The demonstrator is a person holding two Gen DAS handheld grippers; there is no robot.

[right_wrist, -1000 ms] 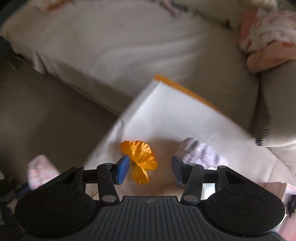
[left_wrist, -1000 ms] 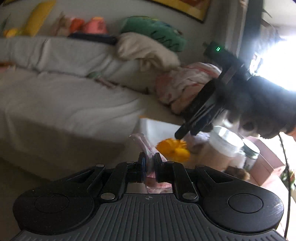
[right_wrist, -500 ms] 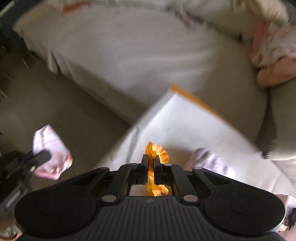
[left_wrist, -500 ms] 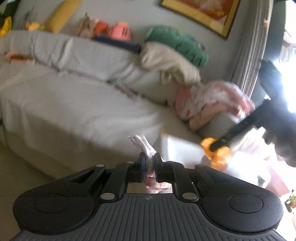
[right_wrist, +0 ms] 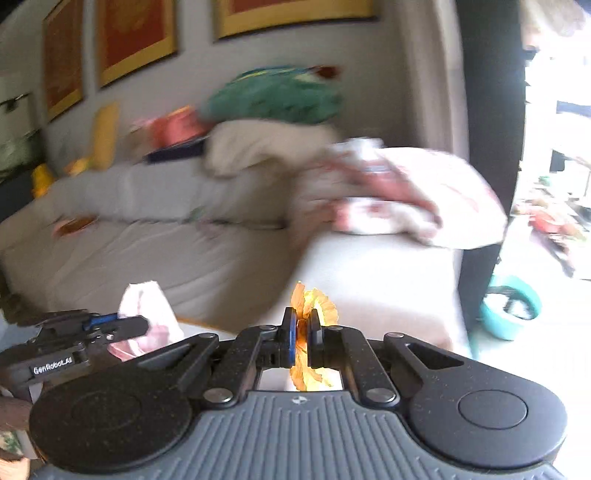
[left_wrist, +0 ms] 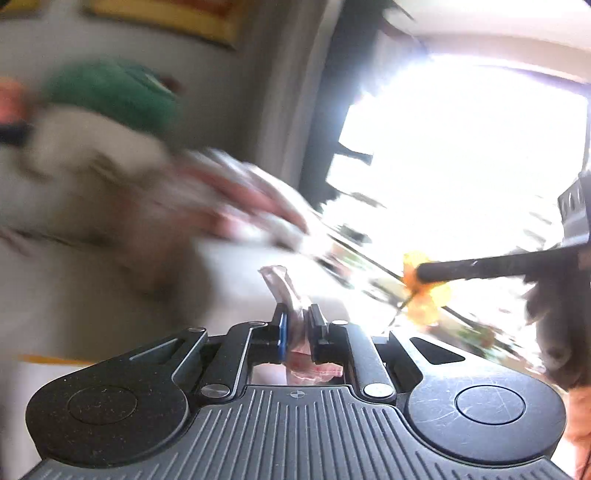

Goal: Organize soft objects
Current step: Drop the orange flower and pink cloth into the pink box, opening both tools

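My left gripper (left_wrist: 297,325) is shut on a pink-and-white soft cloth (left_wrist: 282,286), held in the air; the same cloth shows in the right wrist view (right_wrist: 146,314) in the left gripper (right_wrist: 142,325). My right gripper (right_wrist: 303,328) is shut on an orange ruffled soft object (right_wrist: 314,299), raised above the sofa arm. In the left wrist view the right gripper (left_wrist: 421,273) shows at the right, holding the orange object (left_wrist: 424,306).
A grey sofa (right_wrist: 166,254) carries a green cushion (right_wrist: 280,96), a cream pillow (right_wrist: 258,147) and a pink floral blanket (right_wrist: 406,192). A teal bowl (right_wrist: 511,306) is on the floor by the bright window. Framed pictures (right_wrist: 136,33) hang on the wall. Both views are blurred.
Both grippers have risen and swung right toward the sofa's end and the window, each keeping its object. A second ago the right gripper was open over the orange object; it has since shut on it.
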